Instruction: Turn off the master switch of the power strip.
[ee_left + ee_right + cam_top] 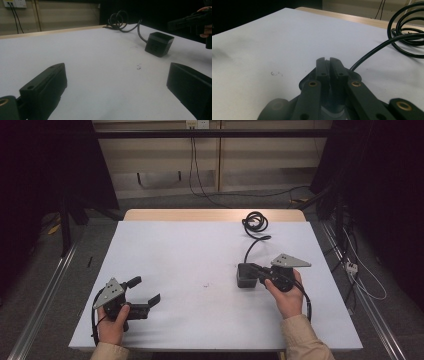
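Observation:
A black cube-shaped power block (246, 276) (159, 44) stands on the white table (190, 245) at mid right. Its black cable (255, 222) (118, 21) (409, 32) runs back to a coil near the far edge. My right gripper (253, 269) (327, 60) lies over the block's top, its jaws shut together with nothing visible between them; the cable comes out from behind them. It appears in the left gripper view too (190, 21). My left gripper (146, 290) (117, 85) rests near the front left, open and empty, pointing toward the block.
A small dark smudge (206, 284) (138, 67) (275, 73) marks the sheet between the grippers. The bare wooden table edge (200, 214) shows at the back. Floor cables (360, 275) lie to the right of the table.

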`<state>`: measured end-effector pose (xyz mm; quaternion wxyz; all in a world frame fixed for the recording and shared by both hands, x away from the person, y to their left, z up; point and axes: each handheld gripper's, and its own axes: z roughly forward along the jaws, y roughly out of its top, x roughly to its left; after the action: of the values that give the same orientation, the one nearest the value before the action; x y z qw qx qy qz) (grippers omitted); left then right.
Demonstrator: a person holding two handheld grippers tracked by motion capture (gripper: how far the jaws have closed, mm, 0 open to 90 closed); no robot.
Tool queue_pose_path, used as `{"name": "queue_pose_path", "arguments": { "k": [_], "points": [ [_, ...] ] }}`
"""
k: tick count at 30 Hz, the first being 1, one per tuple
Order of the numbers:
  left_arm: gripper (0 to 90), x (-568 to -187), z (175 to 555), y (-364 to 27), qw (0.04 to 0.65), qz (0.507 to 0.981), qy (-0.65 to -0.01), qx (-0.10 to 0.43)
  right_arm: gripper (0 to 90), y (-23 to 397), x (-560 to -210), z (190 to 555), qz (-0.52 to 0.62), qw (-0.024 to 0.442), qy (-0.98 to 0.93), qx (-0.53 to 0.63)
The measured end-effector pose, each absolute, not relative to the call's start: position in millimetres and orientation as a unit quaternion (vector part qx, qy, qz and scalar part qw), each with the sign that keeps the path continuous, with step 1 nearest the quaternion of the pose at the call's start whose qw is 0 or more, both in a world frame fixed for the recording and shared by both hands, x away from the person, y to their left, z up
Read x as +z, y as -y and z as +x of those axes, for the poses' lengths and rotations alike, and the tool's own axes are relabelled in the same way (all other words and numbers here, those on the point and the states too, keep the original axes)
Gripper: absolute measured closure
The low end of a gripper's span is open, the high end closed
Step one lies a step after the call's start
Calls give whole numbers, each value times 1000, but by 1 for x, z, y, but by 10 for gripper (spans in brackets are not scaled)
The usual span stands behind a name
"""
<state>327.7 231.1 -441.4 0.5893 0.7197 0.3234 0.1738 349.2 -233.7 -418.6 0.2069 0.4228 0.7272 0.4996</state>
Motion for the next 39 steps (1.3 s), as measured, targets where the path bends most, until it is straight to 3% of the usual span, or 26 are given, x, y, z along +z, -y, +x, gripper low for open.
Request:
{"name": "queue_pose_path", "arguments": {
  "k": [39],
  "points": [
    [25,-441,327,-232,588,721,-323,175,900,228,-422,354,423,182,-748,478]
  ]
}}
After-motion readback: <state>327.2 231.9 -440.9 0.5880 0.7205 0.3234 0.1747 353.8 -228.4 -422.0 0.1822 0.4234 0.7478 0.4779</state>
